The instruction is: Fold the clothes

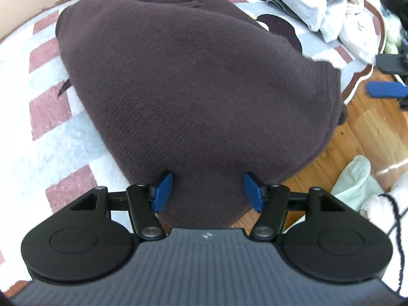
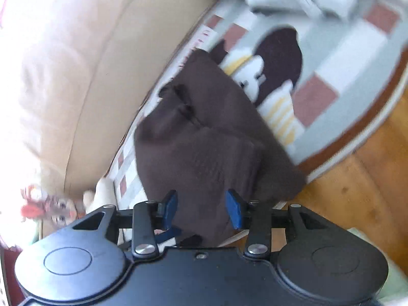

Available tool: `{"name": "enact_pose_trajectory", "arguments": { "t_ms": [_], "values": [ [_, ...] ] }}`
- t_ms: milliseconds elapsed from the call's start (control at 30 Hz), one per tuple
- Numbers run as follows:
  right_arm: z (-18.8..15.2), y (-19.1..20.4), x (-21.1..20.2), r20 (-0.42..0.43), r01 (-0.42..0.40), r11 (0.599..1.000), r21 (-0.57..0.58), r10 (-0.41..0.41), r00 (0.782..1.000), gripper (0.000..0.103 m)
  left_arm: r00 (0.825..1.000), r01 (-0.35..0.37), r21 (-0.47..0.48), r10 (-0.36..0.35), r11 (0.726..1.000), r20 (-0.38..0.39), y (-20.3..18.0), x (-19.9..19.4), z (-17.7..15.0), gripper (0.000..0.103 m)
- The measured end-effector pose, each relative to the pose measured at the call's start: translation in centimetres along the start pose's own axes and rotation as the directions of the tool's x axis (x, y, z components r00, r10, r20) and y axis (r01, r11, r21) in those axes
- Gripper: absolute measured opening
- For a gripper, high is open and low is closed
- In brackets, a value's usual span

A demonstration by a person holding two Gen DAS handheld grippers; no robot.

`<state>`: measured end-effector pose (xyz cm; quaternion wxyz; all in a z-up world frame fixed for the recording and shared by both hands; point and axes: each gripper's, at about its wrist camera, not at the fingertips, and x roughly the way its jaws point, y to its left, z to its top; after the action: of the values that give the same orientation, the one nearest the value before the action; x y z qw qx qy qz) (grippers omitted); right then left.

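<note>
A dark brown knitted sweater (image 1: 188,84) lies folded on a checked rug (image 1: 30,127), its ribbed collar at the far end. My left gripper (image 1: 207,191) is open, its blue pads on either side of the sweater's near edge, with fabric lying between them. In the right wrist view the same sweater (image 2: 204,148) lies on the rug (image 2: 344,58) beside a cream sofa. My right gripper (image 2: 201,209) is open with the sweater's near edge between its blue pads. The right wrist view is blurred.
A pile of white and grey clothes (image 1: 329,7) sits at the rug's far right. Wooden floor (image 1: 369,127) borders the rug, with a pale green cloth (image 1: 354,183) on it. A cream sofa (image 2: 76,76) stands along the rug. A small doll (image 2: 51,211) lies by the sofa.
</note>
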<state>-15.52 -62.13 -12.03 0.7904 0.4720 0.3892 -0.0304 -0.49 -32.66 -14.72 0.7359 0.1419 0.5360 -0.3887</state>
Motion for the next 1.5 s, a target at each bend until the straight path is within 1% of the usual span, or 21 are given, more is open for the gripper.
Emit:
{"name": "enact_pose_trajectory", "arguments": {
  "t_ms": [100, 200, 300, 367, 400, 433, 467, 533, 600, 633, 733, 800, 933, 1000, 1067, 1133, 1167, 1233, 1333, 1400, 1500],
  "values": [
    [1.3, 0.9, -0.7, 0.028, 0.079, 0.988, -0.131, -0.076, 0.997, 0.051, 1.000, 0.023, -0.017, -0.023, 1.000, -0.002, 0.4, 0.2, 0.1, 0.061],
    [2.3, 0.1, 1.7, 0.019, 0.142, 0.976, -0.164, -0.141, 0.990, 0.051, 0.999, 0.033, -0.015, -0.033, 0.999, 0.001, 0.4, 0.5, 0.2, 0.061],
    [1.9, -1.5, 4.7, -0.012, 0.151, 0.986, -0.075, -0.153, 0.988, 0.051, 0.999, 0.039, -0.034, -0.039, 0.999, 0.013, 0.6, 0.6, 0.1, 0.061],
    [1.1, -2.7, 6.1, 0.035, 0.154, 0.988, 0.001, -0.154, 0.987, 0.051, 0.999, 0.034, -0.054, -0.033, 0.998, 0.011, 0.6, 0.8, 0.4, 0.062],
    [0.7, -2.9, 6.5, 0.076, 0.164, 0.986, 0.015, -0.165, 0.983, 0.042, 1.000, 0.030, -0.060, -0.029, 0.998, 0.006, 0.6, 0.9, 0.6, 0.062],
    [0.4, -2.3, 6.6, 0.125, 0.195, 0.980, -0.028, -0.190, 0.974, 0.023, 1.000, 0.025, -0.054, -0.025, 0.998, -0.001, 0.4, 0.9, 0.8, 0.062],
    [0.1, -1.2, 6.4, 0.173, 0.228, 0.969, -0.099, -0.209, 0.962, 0.013, 1.000, 0.018, -0.039, -0.018, 0.999, -0.009, 0.2, 0.8, 0.9, 0.062],
    [-1.0, 1.7, 5.0, 0.278, 0.267, 0.925, -0.270, -0.190, 0.942, 0.012, 1.000, -0.015, 0.061, 0.016, 0.998, -0.017, -0.8, 0.3, 0.8, 0.062],
    [-2.5, 4.4, 3.5, 0.346, 0.374, 0.837, -0.399, -0.240, 0.907, 0.011, 0.999, -0.038, 0.153, 0.037, 0.987, 0.009, -1.4, -0.8, 0.3, 0.062],
    [-3.2, 5.5, 2.9, 0.377, 0.439, 0.783, -0.441, -0.282, 0.882, 0.010, 1.000, -0.007, 0.158, 0.002, 0.987, 0.028, -1.5, -1.3, 0.2, 0.062],
    [-5.1, 5.8, 2.8, 0.409, 0.575, 0.674, -0.463, -0.413, 0.814, 0.010, 0.986, 0.132, 0.121, -0.142, 0.984, 0.082, -1.1, -2.9, 0.1, 0.062],
    [-5.2, 3.9, 4.3, 0.349, 0.600, 0.662, -0.449, -0.488, 0.800, 0.010, 0.977, 0.176, 0.095, -0.185, 0.980, 0.105, -0.9, -3.0, 0.5, 0.062],
    [-4.3, 0.8, 6.7, 0.242, 0.575, 0.726, -0.378, -0.522, 0.818, 0.011, 0.992, 0.112, 0.047, -0.114, 0.993, 0.062, -0.5, -0.1, 1.4, 0.062],
    [-4.0, 0.7, 6.6, 0.232, 0.570, 0.728, -0.381, -0.521, 0.821, 0.013, 0.994, 0.108, 0.009, -0.108, 0.994, 0.034, 0.4, 1.7, 1.6, 0.062],
    [-3.7, 0.6, 6.5, 0.222, 0.565, 0.733, -0.379, -0.520, 0.825, 0.020, 0.994, 0.107, 0.004, -0.107, 0.994, 0.036, 0.6, 1.9, 1.5, 0.062],
    [-3.3, 0.6, 5.7, 0.217, 0.561, 0.759, -0.332, -0.517, 0.828, 0.039, 0.995, 0.099, 0.008, -0.099, 0.995, 0.018, 0.5, 1.6, 1.6, 0.062],
    [-3.1, 0.8, 5.2, 0.215, 0.553, 0.775, -0.306, -0.509, 0.833, 0.040, 0.995, 0.096, 0.012, -0.096, 0.995, 0.010, 0.4, 1.4, 1.7, 0.062],
    [-2.0, 2.0, 3.6, 0.205, 0.494, 0.823, -0.281, -0.451, 0.868, 0.041, 0.994, 0.104, 0.044, -0.105, 0.994, 0.025, 0.3, -0.1, 1.6, 0.060],
    [0.3, 5.3, 1.5, 0.216, 0.335, 0.874, -0.351, -0.272, 0.938, 0.044, 0.970, 0.155, 0.138, -0.177, 0.978, 0.167, 1.0, -4.0, 2.0, 0.061],
    [2.8, 7.5, 1.8, 0.159, 0.186, 0.893, -0.410, -0.130, 0.979, 0.044, 0.961, 0.139, 0.129, -0.165, 0.982, 0.222, 2.3, -5.3, 3.0, 0.061],
    [6.6, 9.6, 6.0, 0.029, 0.073, 0.906, -0.417, -0.067, 0.997, 0.045, 0.969, 0.103, 0.033, -0.108, 0.994, 0.221, 5.8, -4.2, 5.2, 0.059]
  ]
}}
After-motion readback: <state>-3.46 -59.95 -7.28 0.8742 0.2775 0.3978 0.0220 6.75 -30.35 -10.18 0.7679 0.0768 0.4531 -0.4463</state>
